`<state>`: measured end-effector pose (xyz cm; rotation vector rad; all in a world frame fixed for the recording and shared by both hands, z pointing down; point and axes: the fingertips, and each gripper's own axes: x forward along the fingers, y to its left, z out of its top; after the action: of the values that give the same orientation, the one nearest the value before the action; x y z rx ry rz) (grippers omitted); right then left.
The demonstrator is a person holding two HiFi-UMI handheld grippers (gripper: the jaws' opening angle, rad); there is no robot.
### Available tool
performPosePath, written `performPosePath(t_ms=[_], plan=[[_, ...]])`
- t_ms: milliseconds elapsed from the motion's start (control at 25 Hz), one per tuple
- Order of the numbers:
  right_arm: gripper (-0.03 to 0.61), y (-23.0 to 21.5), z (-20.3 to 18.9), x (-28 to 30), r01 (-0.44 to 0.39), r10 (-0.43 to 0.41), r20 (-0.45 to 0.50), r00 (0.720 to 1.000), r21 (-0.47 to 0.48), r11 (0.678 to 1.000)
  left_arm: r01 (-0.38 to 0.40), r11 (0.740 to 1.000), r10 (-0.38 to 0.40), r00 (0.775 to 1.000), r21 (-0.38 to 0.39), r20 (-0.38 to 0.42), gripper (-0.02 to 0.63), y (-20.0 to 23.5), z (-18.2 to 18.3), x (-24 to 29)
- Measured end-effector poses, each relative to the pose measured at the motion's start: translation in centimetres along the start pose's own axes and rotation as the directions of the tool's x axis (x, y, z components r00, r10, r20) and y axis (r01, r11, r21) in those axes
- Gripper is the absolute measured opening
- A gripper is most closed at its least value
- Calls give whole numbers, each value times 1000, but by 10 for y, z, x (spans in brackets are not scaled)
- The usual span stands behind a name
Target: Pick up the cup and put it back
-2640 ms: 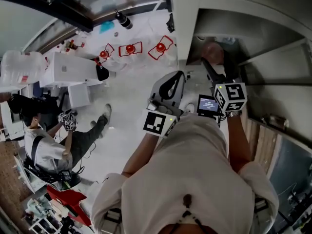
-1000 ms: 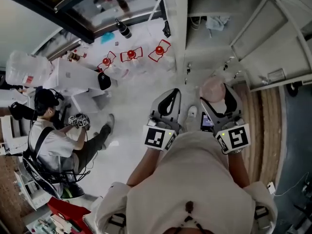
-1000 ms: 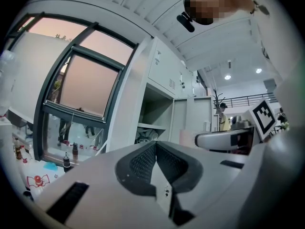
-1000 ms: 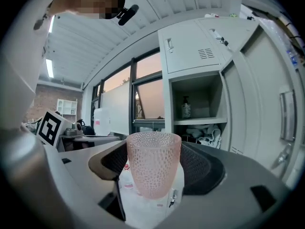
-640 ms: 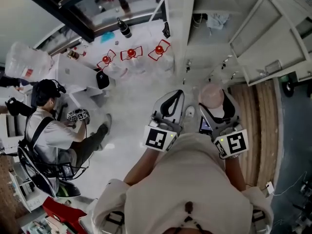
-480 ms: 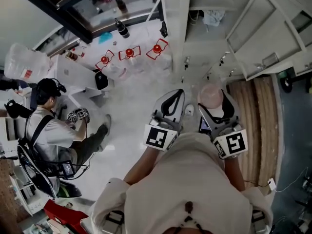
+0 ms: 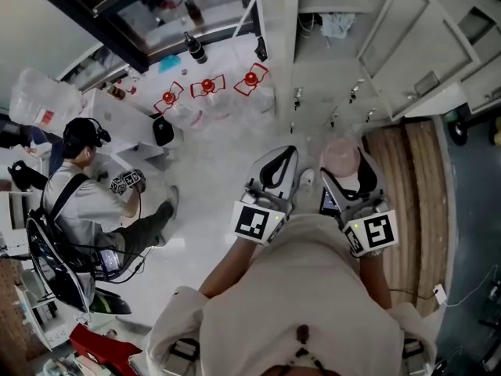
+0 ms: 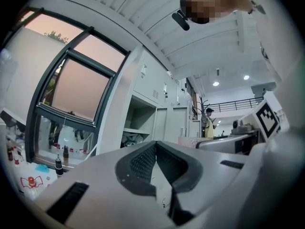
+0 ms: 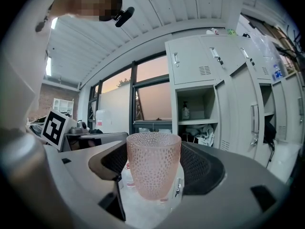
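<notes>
One cup (image 9: 153, 163) in right gripper (image 7: 344, 172), lockers (image 9: 200, 66) apart

The right claw (image 7: 342, 167) has drawn back out of the open locker (image 7: 337, 61), bringing the cup (image 7: 340, 153) with it. Before, it reached well ahead of the left claw (image 7: 274, 169); now the two sit level, side by side, with the locker farther off.

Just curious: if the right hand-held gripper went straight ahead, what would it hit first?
Probably the left edge of the open locker, beside the window; nothing nearer shows beyond the cup it holds. Depth is unclear.
</notes>
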<state>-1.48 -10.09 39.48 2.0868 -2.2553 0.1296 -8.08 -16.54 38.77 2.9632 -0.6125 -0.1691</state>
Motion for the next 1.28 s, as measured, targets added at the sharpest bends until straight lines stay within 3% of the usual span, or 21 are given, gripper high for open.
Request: performPosePath(t_ms=[600, 1280], plan=[[354, -22, -10, -3, 31, -31, -22, 999, 22, 999, 10, 1000, -9, 1000, 6, -16, 9, -6, -4, 14], [354, -118, 2, 98, -33, 33, -25, 999, -3, 999, -40, 998, 40, 999, 42, -2, 9, 34, 9, 112]])
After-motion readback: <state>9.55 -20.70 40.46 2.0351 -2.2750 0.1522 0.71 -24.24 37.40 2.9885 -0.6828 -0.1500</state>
